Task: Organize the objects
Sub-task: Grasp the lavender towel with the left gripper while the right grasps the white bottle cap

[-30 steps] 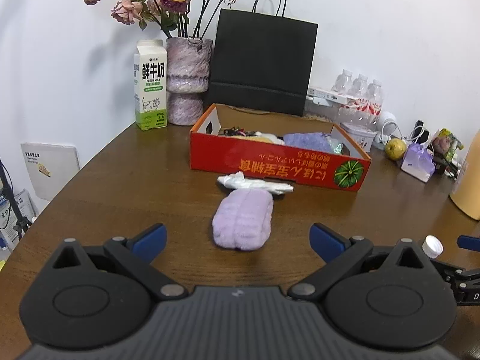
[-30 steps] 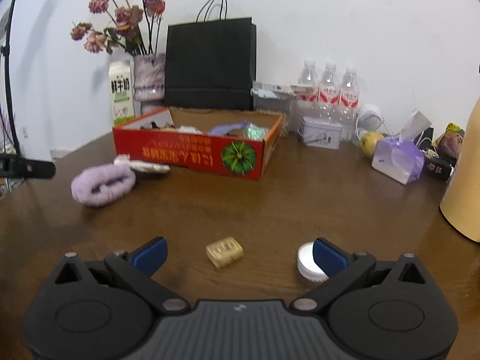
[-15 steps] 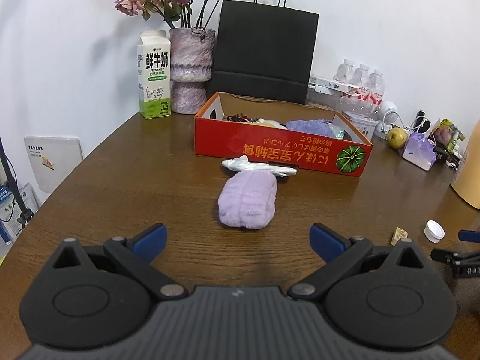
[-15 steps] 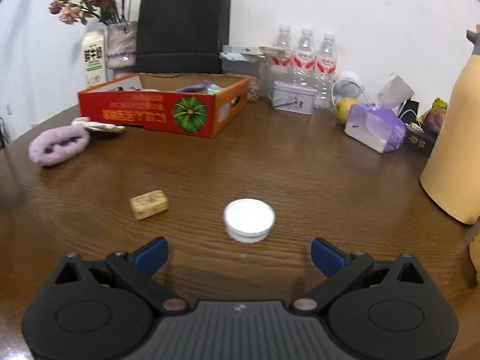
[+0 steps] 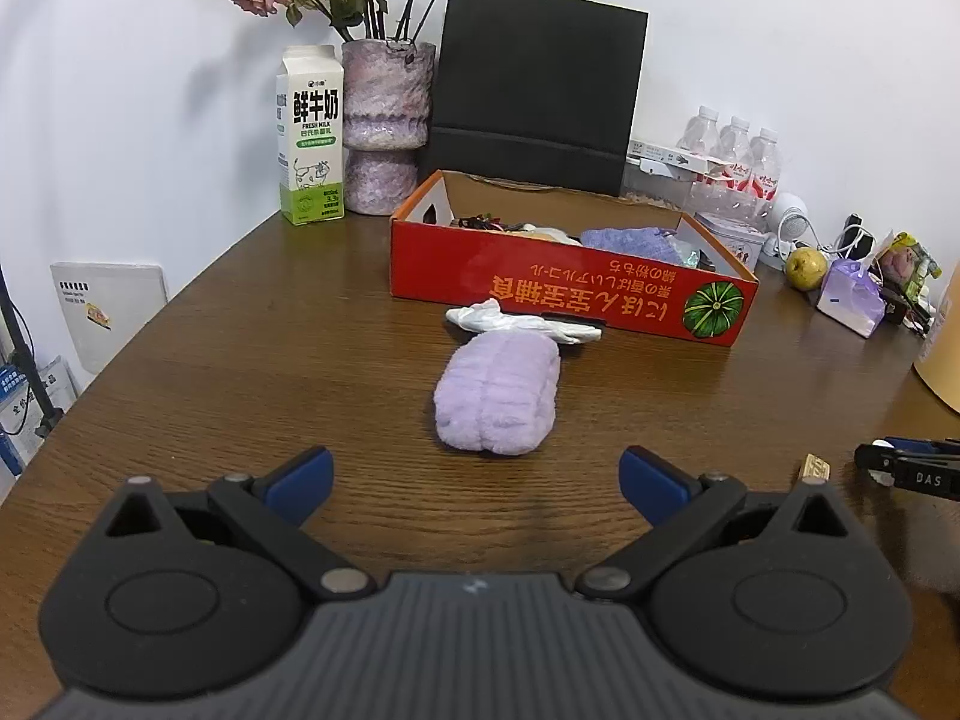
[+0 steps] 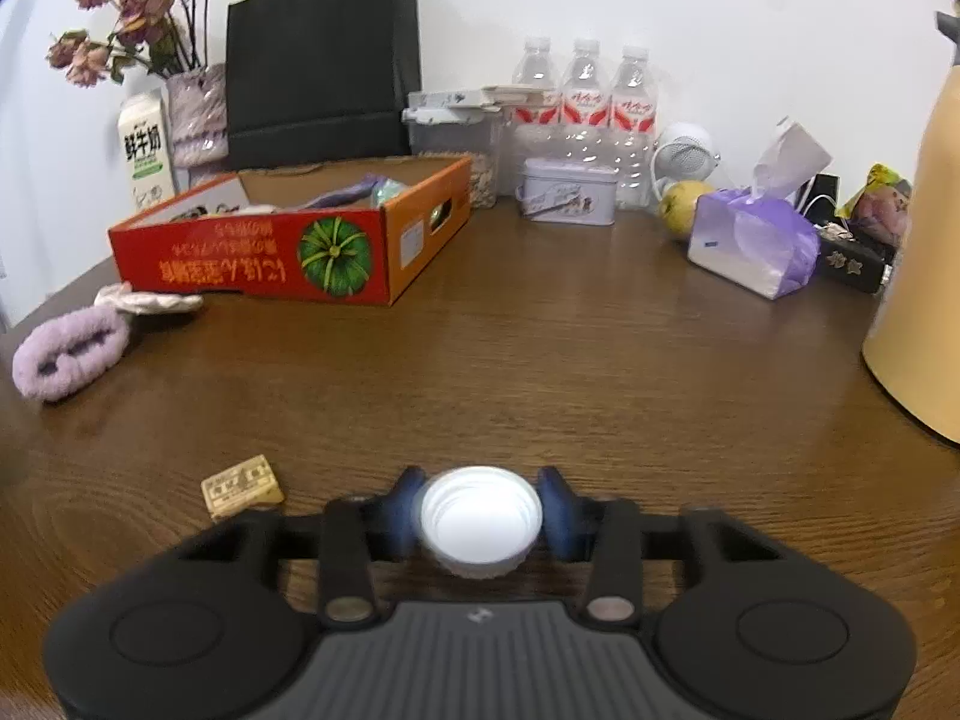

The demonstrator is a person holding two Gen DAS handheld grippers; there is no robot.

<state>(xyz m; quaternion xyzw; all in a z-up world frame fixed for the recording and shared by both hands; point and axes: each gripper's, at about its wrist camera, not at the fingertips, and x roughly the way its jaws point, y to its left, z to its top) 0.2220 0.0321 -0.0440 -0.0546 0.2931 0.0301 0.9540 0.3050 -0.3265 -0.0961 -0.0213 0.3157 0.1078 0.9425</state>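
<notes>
The white bottle cap [image 6: 480, 519] lies open side up on the desk [image 6: 540, 360], between the right gripper [image 6: 480, 516] fingers, which are closing and seem just at its rim. It looks light, rigid and slippery, best pinched across the ribbed rim. A second ago those fingers stood wide. The left gripper [image 5: 474, 474] hangs wide open and empty.

We see from the left gripper [image 5: 474, 483], low over the wooden table [image 5: 240, 372], facing ahead toward the red box [image 5: 540, 282]; from the right gripper [image 6: 480, 513] we look closer down, the box [image 6: 252, 258] ahead-left; both views share the purple cloth [image 5: 498, 396], black bag [image 6: 318, 60] and milk carton [image 5: 309, 132]
</notes>
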